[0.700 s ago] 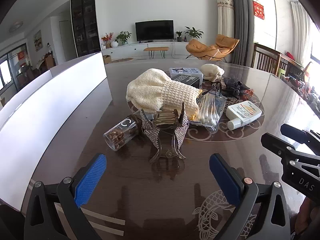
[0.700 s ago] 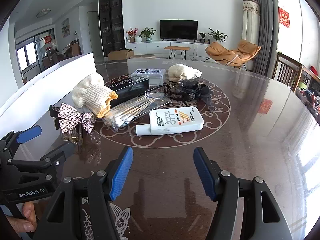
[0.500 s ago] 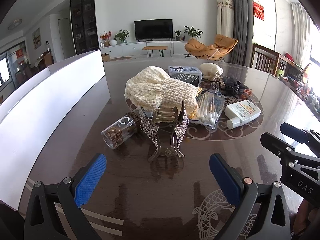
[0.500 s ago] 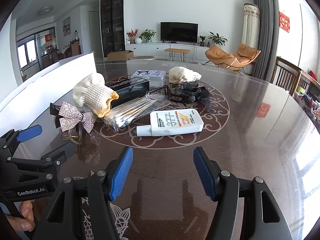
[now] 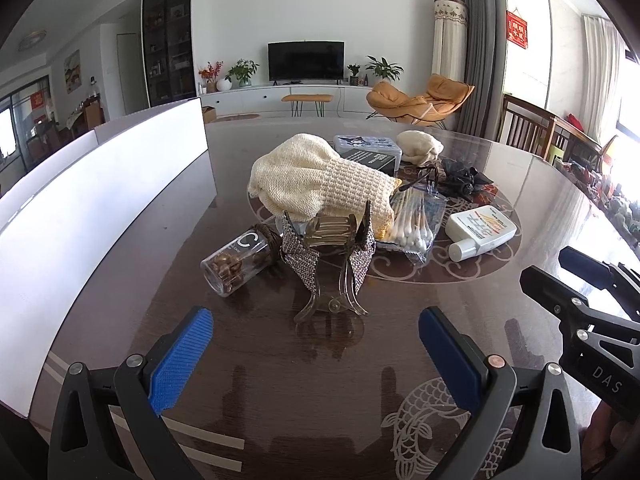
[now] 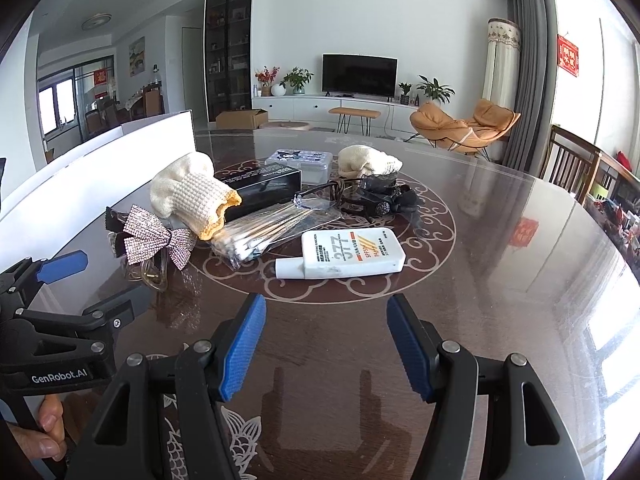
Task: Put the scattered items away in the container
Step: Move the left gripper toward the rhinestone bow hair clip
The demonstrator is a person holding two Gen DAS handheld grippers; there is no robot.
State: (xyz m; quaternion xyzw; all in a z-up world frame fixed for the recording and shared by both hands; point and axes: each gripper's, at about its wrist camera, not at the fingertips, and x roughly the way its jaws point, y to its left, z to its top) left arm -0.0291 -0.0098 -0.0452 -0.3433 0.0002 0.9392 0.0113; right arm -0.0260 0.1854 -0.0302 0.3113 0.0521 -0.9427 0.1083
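Left wrist view: the left gripper (image 5: 316,344) hangs open and empty over a dark glossy table (image 5: 280,392); a hair clip (image 5: 330,258) lies just ahead, a white container (image 5: 100,208) along the left edge.

Right wrist view: the right gripper (image 6: 326,340) is open and empty, a sunscreen bottle (image 6: 348,254) lying ahead; a television (image 6: 360,74) stands against the far wall.

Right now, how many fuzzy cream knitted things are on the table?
2. One big knitted piece lies on the near left of the pile, beside the sparkly bow clip. A smaller one sits at the far side, past the black box. More could hide underneath.
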